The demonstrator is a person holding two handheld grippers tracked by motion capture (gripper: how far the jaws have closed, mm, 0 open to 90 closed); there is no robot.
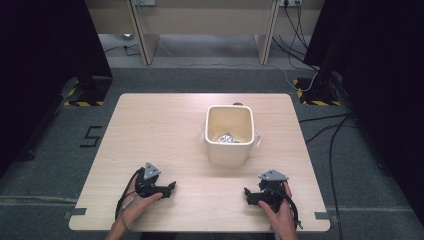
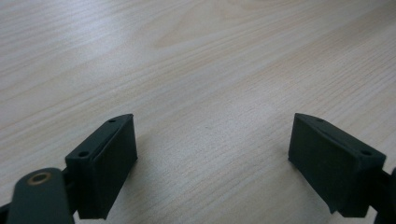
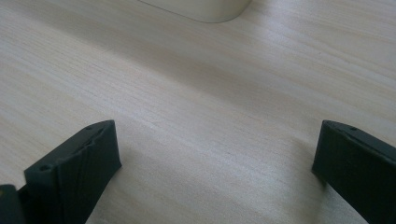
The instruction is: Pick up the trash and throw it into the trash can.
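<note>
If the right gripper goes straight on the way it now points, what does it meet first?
Probably the cream bin. In the right gripper view, bare table lies between the open jaws of the right gripper, and the bin's base stands ahead, slightly left of centre. The jaws tilt down, so they might scrape the wood first; depth is unclear.

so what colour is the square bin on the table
Cream, a pale off-white, inside and out. The bin shows best in the high view, with something crumpled and silvery at its bottom.

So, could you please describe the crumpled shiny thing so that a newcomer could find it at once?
Start at the light wooden table and find the cream square-mouthed plastic bin standing right of its centre. Look down inside: the crumpled silvery foil-like wad lies at the bottom. It is the only glinting, wrinkled thing there.
</note>
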